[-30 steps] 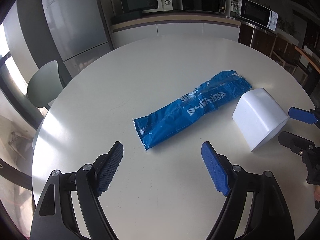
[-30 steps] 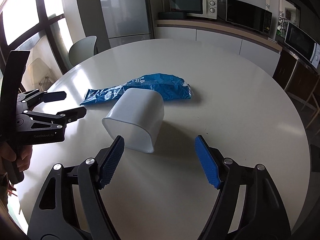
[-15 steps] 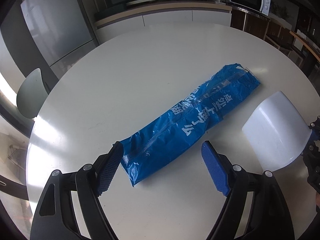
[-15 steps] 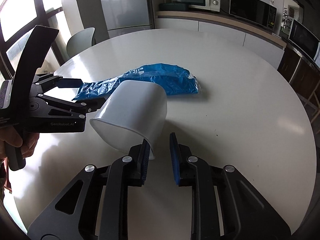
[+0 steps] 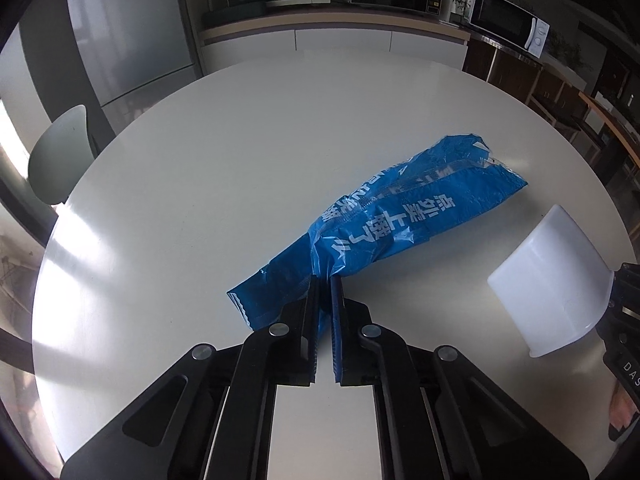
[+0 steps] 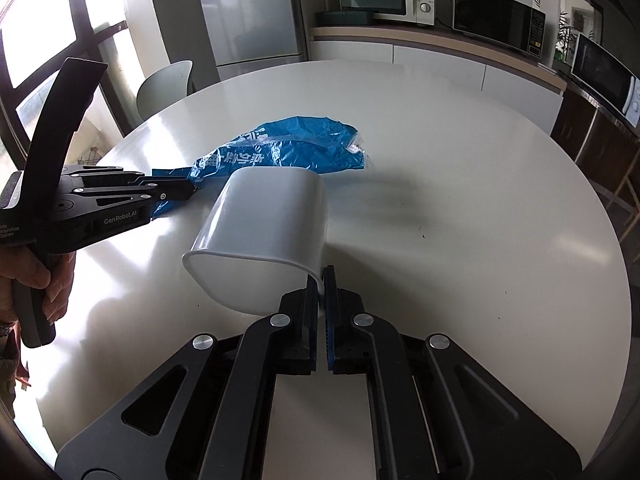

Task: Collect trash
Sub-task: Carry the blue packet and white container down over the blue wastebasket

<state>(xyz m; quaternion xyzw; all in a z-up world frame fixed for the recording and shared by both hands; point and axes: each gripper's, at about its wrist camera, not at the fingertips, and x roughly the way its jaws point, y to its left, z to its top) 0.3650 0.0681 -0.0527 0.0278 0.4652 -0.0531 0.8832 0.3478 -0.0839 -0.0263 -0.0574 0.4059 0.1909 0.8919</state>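
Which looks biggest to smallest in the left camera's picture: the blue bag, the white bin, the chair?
1. Blue bag, crumpled across the table's middle.
2. White bin, partly cut off behind the other gripper.
3. Chair, though it stands farther off, so its real size may well be larger.

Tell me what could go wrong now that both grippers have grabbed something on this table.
1. The left gripper pinches only the near end of the blue wrapper; the thin film could tear or slip when lifted.
2. The right gripper holds the white bin by one thin rim edge, tilted, so it may twist or drop.
3. With the bin's mouth facing away from the wrapper, the long wrapper could miss it.
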